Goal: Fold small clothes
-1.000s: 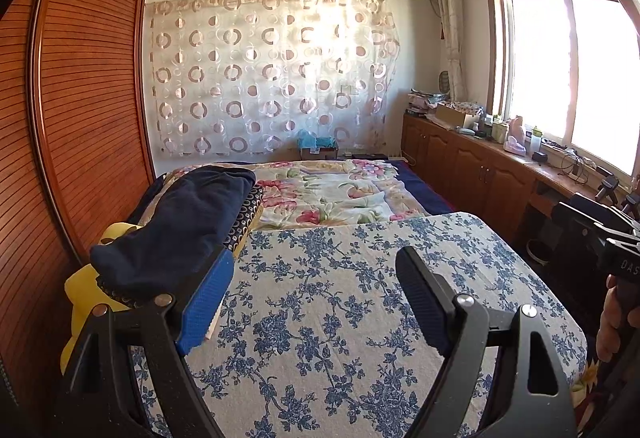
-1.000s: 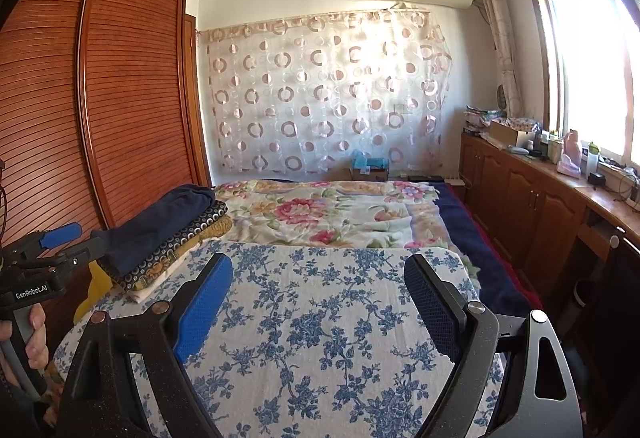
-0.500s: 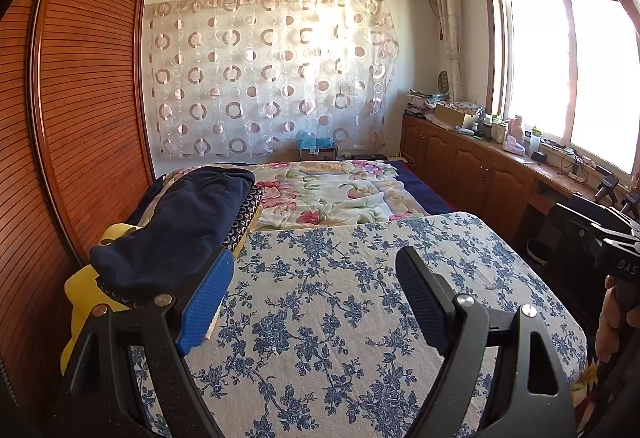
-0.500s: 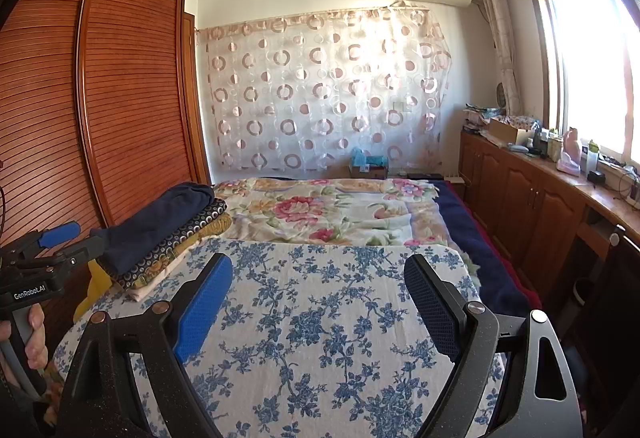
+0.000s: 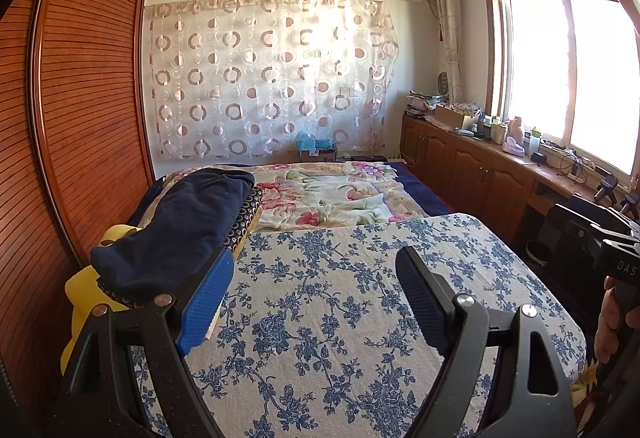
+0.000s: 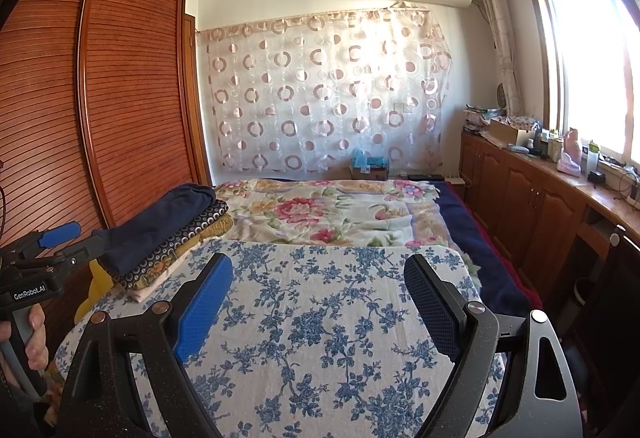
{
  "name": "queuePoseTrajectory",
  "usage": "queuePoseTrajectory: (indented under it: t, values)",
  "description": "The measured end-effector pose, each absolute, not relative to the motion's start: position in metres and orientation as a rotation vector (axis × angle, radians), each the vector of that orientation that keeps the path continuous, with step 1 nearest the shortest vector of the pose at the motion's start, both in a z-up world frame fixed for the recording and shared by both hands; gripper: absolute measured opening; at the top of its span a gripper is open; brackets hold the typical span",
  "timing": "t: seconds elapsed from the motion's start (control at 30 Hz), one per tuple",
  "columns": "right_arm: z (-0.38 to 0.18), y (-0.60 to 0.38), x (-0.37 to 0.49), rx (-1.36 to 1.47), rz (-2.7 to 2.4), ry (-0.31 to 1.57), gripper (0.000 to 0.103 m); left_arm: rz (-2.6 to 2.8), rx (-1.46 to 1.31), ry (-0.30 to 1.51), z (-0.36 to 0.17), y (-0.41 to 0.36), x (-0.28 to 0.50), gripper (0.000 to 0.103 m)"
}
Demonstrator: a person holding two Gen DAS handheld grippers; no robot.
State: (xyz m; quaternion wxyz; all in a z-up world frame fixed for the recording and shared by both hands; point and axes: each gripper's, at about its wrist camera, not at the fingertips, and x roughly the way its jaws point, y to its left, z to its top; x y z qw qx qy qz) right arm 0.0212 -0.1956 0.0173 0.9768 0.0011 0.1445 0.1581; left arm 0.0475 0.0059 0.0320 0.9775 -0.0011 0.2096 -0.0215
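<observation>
A stack of folded clothes (image 5: 180, 234) with a navy piece on top lies at the left edge of a blue-flowered board (image 5: 344, 302); it also shows in the right wrist view (image 6: 168, 234). My left gripper (image 5: 314, 266) is open and empty, above the board, its left finger next to the stack. My right gripper (image 6: 318, 274) is open and empty above the board (image 6: 320, 322). Each gripper also shows in the other's view: the left gripper (image 6: 64, 242) at far left, and the right gripper's body at far right.
A bed with a floral cover (image 5: 332, 194) lies beyond the board. A wooden wardrobe (image 5: 80, 110) stands on the left. Low cabinets (image 5: 472, 174) with clutter run along the right under the window. A yellow object (image 5: 84, 290) sits under the stack.
</observation>
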Motion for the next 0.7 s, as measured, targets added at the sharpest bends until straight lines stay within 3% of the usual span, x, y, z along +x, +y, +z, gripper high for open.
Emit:
queuePoseTrajectory:
  t: [0.7]
  values:
    - [0.0172, -0.1974, 0.022, 0.003, 0.32, 0.289, 0.089, -0.044, -0.005, 0.423, 0.0313, 0.0062, 0.0474, 0.084]
